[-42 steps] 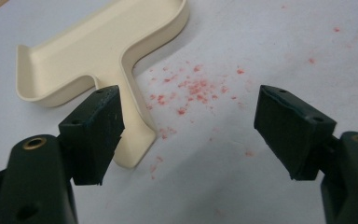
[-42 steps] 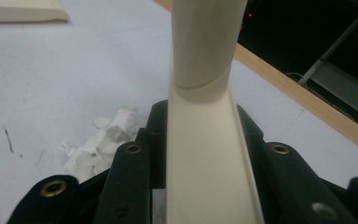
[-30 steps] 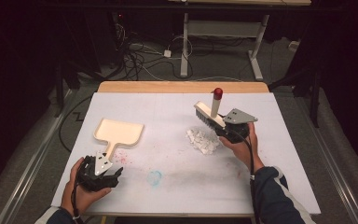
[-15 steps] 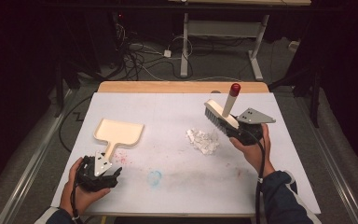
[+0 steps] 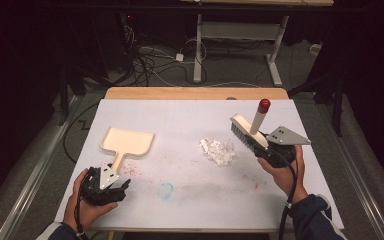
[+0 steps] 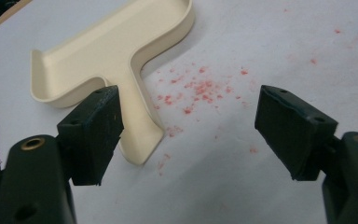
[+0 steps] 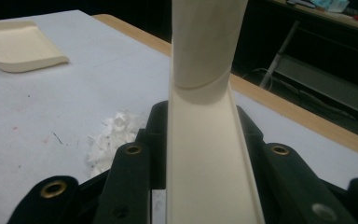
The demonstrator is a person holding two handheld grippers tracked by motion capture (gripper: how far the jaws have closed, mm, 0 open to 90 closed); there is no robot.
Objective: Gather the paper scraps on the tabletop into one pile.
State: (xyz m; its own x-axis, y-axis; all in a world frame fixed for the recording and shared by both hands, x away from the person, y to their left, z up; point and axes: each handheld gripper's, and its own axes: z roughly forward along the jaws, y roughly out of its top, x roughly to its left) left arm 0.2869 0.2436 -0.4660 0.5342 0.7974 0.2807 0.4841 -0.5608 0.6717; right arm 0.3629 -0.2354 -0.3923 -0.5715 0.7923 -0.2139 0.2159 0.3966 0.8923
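A cream dustpan (image 5: 128,141) lies flat at the table's left, its handle pointing toward my left gripper (image 5: 111,171). In the left gripper view that gripper (image 6: 191,126) stands open just above the paper, with the dustpan's handle (image 6: 142,126) beside one jaw and nothing between the pads. My right gripper (image 5: 266,146) is shut on a cream brush (image 5: 247,131) with a red-tipped handle, held above the table's right side. A pile of white paper scraps (image 5: 217,150) lies just left of the brush. In the right gripper view the brush (image 7: 205,154) rises between the jaws, with the scraps (image 7: 109,137) below left.
White paper (image 5: 190,115) covers the table, with a wooden edge (image 5: 195,93) at the back. A blue smear (image 5: 166,190) and red specks (image 6: 200,88) mark the paper near the front. Cables and desk legs stand on the floor beyond.
My right gripper has carried the brush to the right and a little up, away from the scraps. The left gripper and dustpan have stayed put.
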